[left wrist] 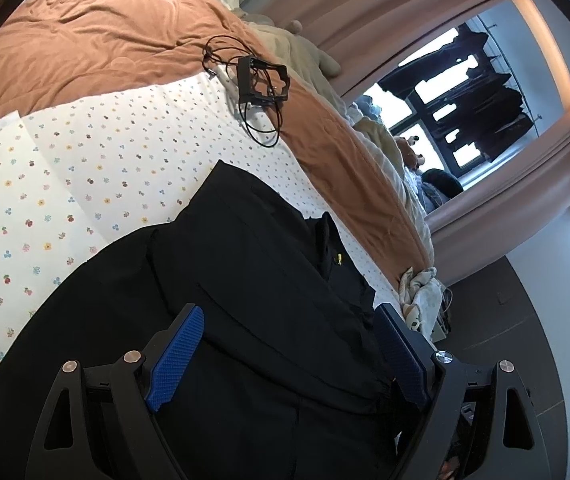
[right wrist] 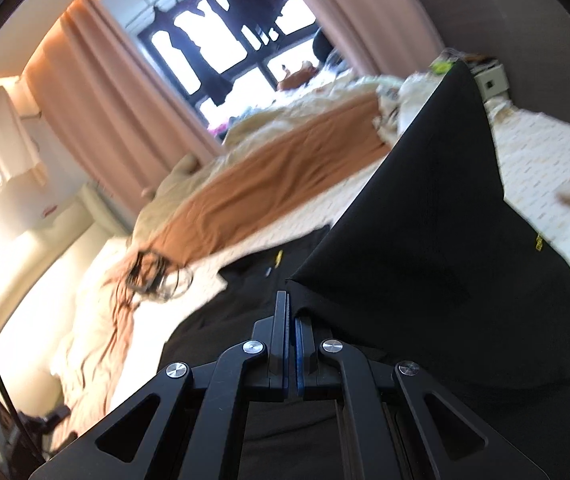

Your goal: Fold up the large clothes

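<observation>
Overhead, the right hand-held gripper [right wrist: 289, 300] pinches the black garment's [right wrist: 425, 220] edge; left hand-held gripper [left wrist: 289, 320] gapes wide.

Black garment [left wrist: 253, 280], floral sheet [left wrist: 85, 168], rust blanket [left wrist: 97, 36]

Both wrist views close over bed [left wrist: 133, 148]

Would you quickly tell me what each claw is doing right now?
Left claw: open, over the black garment, gripping nothing.
Right claw: closed on a lifted edge of the black garment.
</observation>
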Tool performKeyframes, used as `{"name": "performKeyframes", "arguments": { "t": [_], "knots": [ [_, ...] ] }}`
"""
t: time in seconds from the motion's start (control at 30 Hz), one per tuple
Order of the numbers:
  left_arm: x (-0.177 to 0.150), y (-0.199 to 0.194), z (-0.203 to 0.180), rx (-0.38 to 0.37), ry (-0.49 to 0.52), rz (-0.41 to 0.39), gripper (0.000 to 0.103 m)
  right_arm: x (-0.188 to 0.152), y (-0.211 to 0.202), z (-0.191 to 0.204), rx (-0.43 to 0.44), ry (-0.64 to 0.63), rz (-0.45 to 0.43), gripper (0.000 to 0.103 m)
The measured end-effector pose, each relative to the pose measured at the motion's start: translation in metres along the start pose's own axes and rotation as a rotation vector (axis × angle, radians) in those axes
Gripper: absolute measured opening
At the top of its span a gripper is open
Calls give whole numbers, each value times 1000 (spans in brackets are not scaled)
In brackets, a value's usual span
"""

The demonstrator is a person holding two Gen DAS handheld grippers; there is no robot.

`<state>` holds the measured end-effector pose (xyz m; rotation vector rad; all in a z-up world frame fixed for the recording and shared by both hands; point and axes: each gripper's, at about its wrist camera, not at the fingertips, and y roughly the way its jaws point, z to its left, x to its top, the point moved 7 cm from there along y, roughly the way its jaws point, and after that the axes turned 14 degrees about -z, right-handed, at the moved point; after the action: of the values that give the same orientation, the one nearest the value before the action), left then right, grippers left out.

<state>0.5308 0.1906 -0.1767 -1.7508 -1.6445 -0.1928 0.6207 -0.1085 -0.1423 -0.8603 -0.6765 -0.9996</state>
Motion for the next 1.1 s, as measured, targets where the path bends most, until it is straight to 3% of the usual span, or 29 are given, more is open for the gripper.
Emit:
{"name": "performKeyframes", "arguments": {
  "t": [0.1,0.2,0.27,0.3,0.43,0.5,0.63,0.8,0.93,1.1],
  "knots": [
    [3,1,5,12,-4,0,87,-43,31,5,-13,-43,125,4],
    [4,2,9,20,-15,-3,87,-94,62,-8,-107,-54,317,7],
    [2,4,8,23,-11,4,87,-120,69,-19,-133,4,427,12],
    [1,4,7,21,-8,8,87,-124,69,-19,-124,15,434,20],
    [-1,5,4,19,0,12,87,-114,48,-12,-102,-30,408,51],
    [-3,4,2,19,8,12,87,-101,34,-14,-112,-39,374,59],
    [-5,4,-1,15,18,16,87,-76,5,-30,-131,3,315,60],
    [-5,4,-2,18,22,15,87,-39,-17,-74,-233,72,212,60],
    [-8,7,-2,25,29,22,87,-13,-43,-121,-450,25,89,60],
    [-14,12,-4,31,50,36,87,-10,-55,-176,-593,64,93,60]
  ]
}}
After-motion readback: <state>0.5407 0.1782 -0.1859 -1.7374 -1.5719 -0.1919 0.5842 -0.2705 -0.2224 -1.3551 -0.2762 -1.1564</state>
